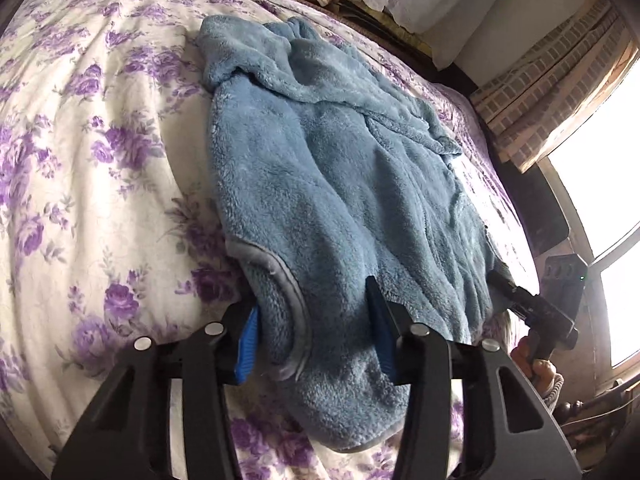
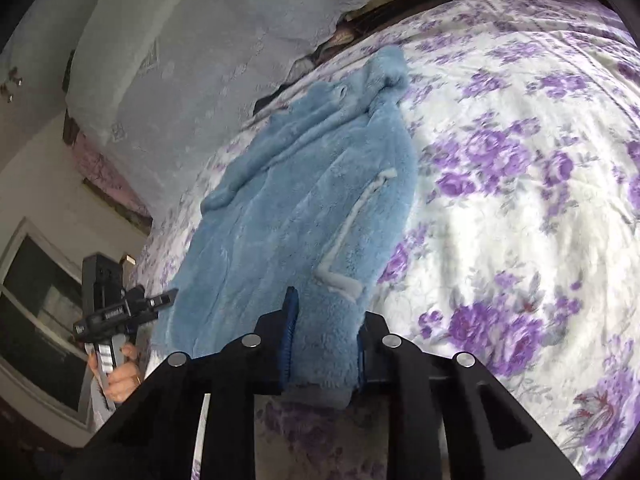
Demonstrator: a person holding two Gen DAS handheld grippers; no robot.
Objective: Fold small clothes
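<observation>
We have blue fleece garment [image 1: 328,184] flat on floral bedspread [image 1: 100,160], near hem at our end; left gripper [image 1: 316,332] clamps one hem corner, bulky fleece bunched between pads; right gripper [image 2: 324,344] pinches other corner, jaws narrow. Risks: thick pile slips from left pads on lift, grip looks shallow; uneven pull skews fold; we may drag bedspread up if pads caught it; loose sleeve [image 1: 256,52] at far end could flop crooked.

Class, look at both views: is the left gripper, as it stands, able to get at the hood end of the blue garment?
Probably not: the left gripper is clamped on the garment's near hem, and the hood lies at the far end, across the bedspread. Nothing blocks the way.
</observation>
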